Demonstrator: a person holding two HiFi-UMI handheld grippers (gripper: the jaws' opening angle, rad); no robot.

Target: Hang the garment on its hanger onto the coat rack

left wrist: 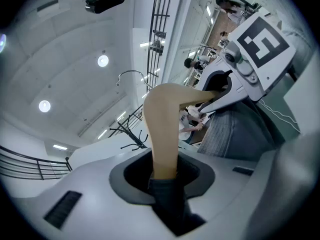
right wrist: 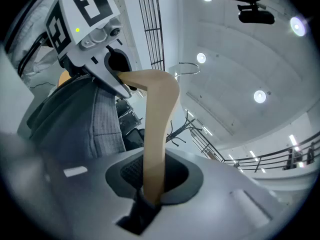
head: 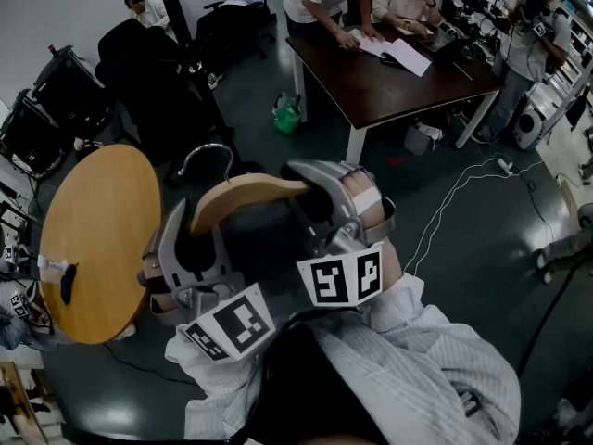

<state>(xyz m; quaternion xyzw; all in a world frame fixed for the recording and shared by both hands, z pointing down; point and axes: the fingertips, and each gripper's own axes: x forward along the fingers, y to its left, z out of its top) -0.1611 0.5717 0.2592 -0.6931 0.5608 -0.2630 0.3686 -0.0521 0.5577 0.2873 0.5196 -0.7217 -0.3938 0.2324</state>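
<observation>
A curved wooden hanger (head: 246, 196) with a metal hook (head: 206, 153) carries a dark grey garment (head: 264, 239) and is held up in front of me. My left gripper (head: 197, 235) is shut on its left arm, my right gripper (head: 322, 197) on its right arm. In the left gripper view the wood (left wrist: 162, 129) and a fold of cloth (left wrist: 170, 204) sit pinched between the jaws (left wrist: 162, 176). The right gripper view shows the same grip (right wrist: 150, 184) on the hanger (right wrist: 157, 119). The black coat rack (head: 178, 17) stands farther off, beyond the hook.
A round wooden table (head: 97, 239) is at my left. A dark rectangular table (head: 389, 82) with people bent over papers is at the back right. Black chairs and cases (head: 65, 95) crowd the rack's base. Cables (head: 463, 193) trail over the floor.
</observation>
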